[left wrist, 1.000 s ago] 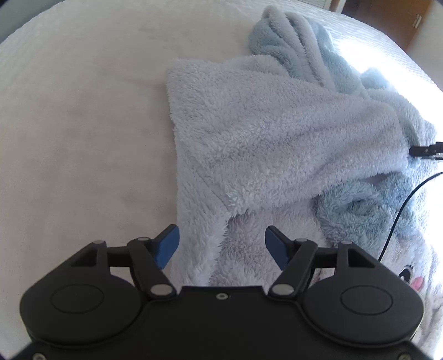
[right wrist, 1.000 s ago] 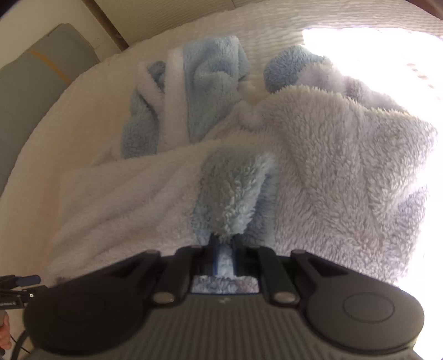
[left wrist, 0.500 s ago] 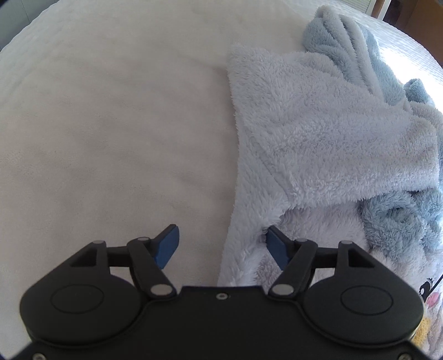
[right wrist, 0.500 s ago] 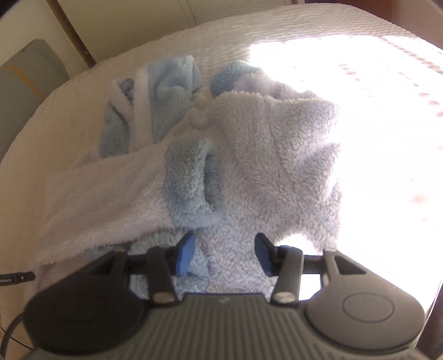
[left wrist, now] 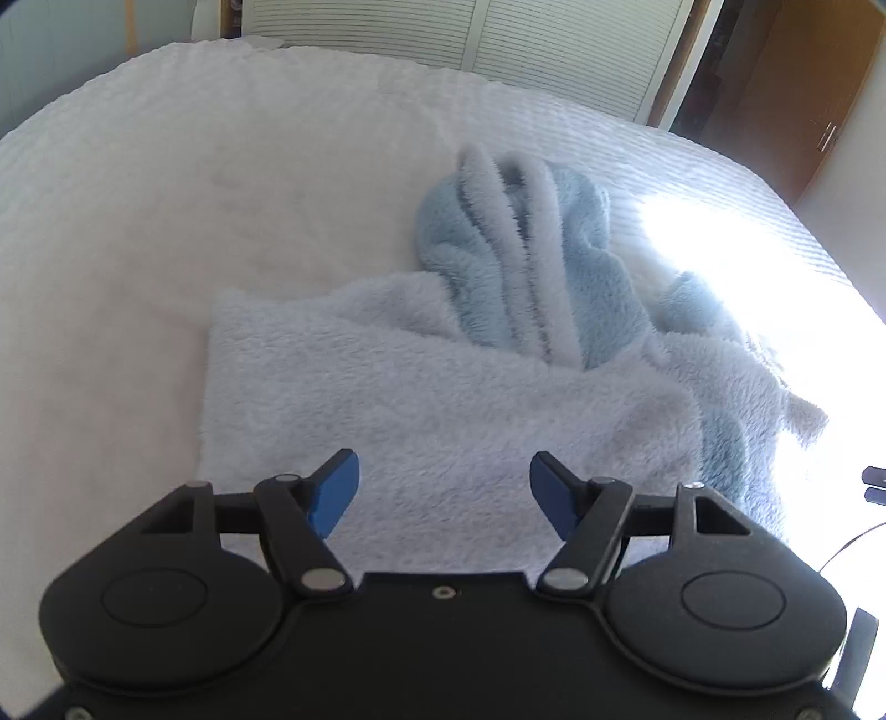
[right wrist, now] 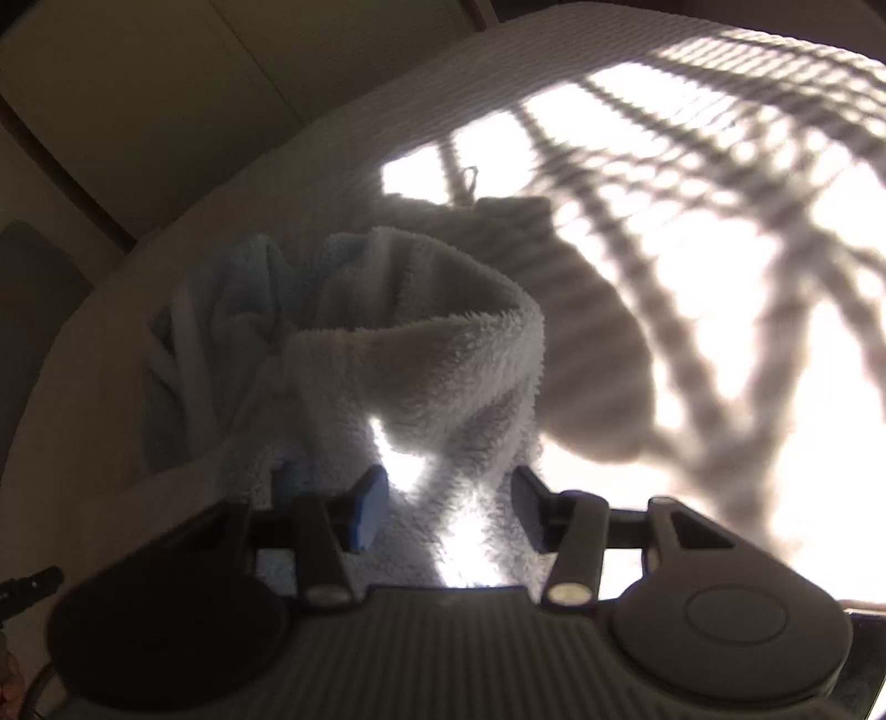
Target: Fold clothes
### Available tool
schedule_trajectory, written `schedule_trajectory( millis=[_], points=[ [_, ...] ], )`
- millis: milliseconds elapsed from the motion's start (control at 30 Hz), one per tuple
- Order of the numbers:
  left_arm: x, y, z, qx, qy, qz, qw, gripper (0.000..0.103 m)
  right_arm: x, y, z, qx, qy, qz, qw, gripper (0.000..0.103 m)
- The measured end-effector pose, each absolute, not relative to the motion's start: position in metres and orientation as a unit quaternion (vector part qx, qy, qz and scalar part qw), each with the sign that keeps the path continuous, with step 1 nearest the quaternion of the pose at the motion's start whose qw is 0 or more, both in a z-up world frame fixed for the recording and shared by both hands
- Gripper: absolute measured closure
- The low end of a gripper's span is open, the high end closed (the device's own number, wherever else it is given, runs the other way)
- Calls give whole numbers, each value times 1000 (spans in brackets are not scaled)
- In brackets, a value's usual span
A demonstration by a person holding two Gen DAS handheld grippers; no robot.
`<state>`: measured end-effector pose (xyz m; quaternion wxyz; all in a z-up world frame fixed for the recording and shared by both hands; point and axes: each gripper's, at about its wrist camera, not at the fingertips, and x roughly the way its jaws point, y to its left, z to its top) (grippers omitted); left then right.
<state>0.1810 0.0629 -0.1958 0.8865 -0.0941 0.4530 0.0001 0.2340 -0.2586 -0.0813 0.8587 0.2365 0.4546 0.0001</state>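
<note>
A fluffy pale-blue fleece garment lies partly folded on the white bed. Its darker blue striped part is bunched at the far side. My left gripper is open and empty, just above the garment's near edge. In the right wrist view the garment stands as a raised fold close in front of my right gripper, which is open with fleece lying between its blue pads. That view is dark and backlit.
Bright sunlight with slatted shadows falls on the bed's right side. Louvred closet doors and a wooden door stand beyond the bed. A black cable tip shows at the left.
My right gripper let go of the blue cuff and opened. Both grippers pulled back and tilted up, so the far bed and room show now. My left gripper stayed open.
</note>
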Motion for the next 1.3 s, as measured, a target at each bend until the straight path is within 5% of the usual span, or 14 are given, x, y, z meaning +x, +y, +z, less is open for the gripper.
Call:
schedule_trajectory(
  millis=[200, 533, 567, 667, 967, 1067, 1300],
  points=[
    [227, -23, -245, -86, 465, 3, 881, 33, 291, -301, -117, 324, 429, -56, 841, 53],
    [240, -49, -308, -55, 521, 37, 851, 32, 335, -294, -181, 375, 431, -125, 811, 53],
    [242, -48, -310, -58, 523, 37, 849, 32, 336, -291, -184, 380, 437, -120, 806, 56],
    [249, -43, -309, -73, 532, 37, 843, 32, 333, -282, -179, 379, 428, -102, 814, 94],
    [223, 14, -264, -195, 500, 18, 844, 32, 278, -152, -73, 128, 320, 105, 933, 95],
    [204, 44, -241, -207, 481, 30, 851, 32, 254, -73, -71, 6, 340, 255, 905, 94],
    [182, 92, -228, -222, 490, 54, 841, 31, 233, -10, -91, -25, 454, 430, 780, 88]
  ],
)
